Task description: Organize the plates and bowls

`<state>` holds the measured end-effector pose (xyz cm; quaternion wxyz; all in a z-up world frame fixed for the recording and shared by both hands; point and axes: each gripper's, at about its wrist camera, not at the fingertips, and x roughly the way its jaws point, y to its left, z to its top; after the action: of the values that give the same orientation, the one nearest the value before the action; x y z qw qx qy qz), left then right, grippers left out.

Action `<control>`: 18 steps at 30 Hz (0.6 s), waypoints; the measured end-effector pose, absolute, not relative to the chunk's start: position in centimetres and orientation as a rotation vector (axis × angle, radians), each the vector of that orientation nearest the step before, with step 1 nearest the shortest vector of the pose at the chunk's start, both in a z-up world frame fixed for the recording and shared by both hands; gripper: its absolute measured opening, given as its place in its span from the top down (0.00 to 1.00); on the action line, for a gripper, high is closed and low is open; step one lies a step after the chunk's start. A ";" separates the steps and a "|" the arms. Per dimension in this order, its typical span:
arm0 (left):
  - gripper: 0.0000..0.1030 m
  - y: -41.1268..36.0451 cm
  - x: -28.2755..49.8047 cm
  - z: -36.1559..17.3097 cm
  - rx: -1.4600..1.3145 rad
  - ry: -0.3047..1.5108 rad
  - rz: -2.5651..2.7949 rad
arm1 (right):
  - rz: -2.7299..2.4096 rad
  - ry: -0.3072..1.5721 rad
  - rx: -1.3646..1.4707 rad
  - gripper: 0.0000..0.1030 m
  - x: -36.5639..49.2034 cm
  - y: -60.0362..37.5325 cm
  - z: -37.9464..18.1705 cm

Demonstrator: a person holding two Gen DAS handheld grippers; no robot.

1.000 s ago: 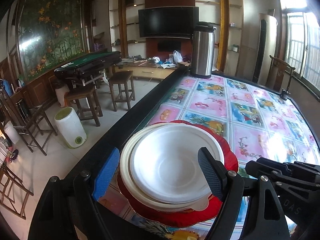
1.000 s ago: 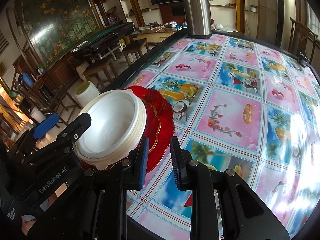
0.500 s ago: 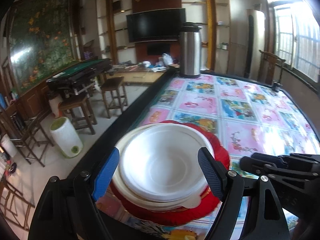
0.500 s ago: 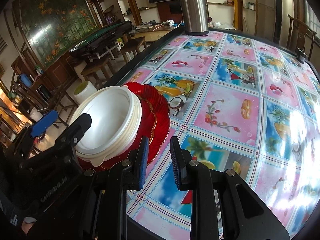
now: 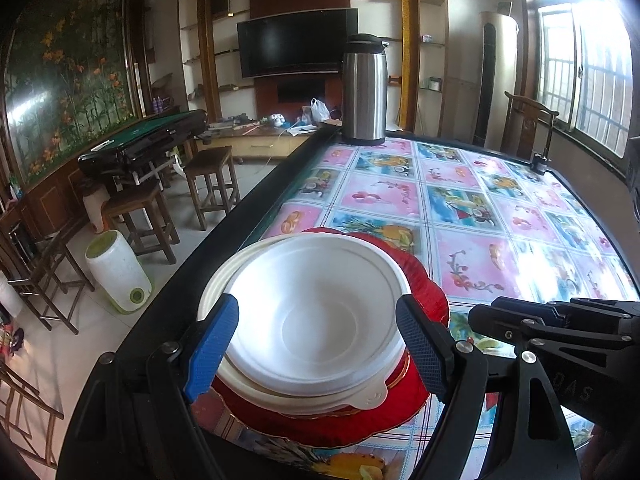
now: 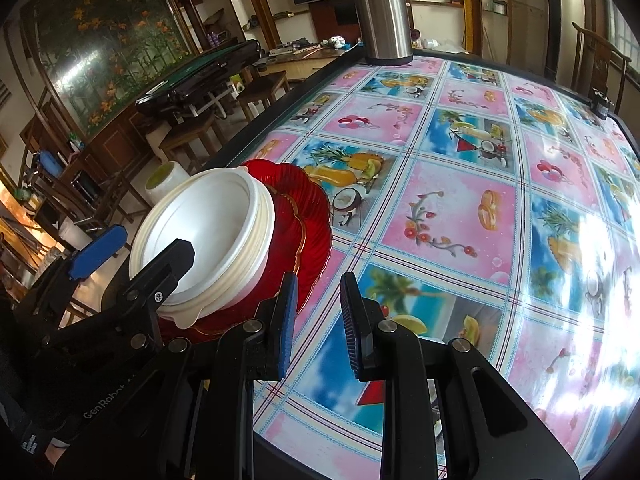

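white foam bowls sit nested on a red plate near the table edge; left gripper spread astride the stack, right gripper nearly closed, empty, beside the plate. next: close and lift.

White bowls: matt, foam-like. Red plate: glossy, ribbed, translucent plastic or glass. Tabletop cover: glossy printed vinyl w/ glare. Flask: brushed metal. Left hand-held gripper: black plastic, textured blue pads.
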<state>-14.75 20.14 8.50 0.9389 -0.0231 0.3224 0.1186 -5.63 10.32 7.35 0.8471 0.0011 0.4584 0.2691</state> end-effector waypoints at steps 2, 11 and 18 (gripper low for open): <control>0.21 20.3 -14.7 8.4 -0.055 0.663 0.240 | 0.567 0.969 0.001 0.79 -5.6 10.3 7.3; 0.21 20.4 -14.5 8.3 -0.063 0.665 0.236 | 0.568 0.970 -0.002 0.79 -5.7 10.3 7.3; 0.21 20.6 -14.6 8.2 -0.061 0.663 0.242 | 0.570 0.973 -0.007 0.79 -5.6 10.4 7.5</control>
<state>-14.55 20.65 8.21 0.9380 -0.0297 0.3244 0.1184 -5.64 10.43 7.50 0.8451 -0.0032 0.4613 0.2701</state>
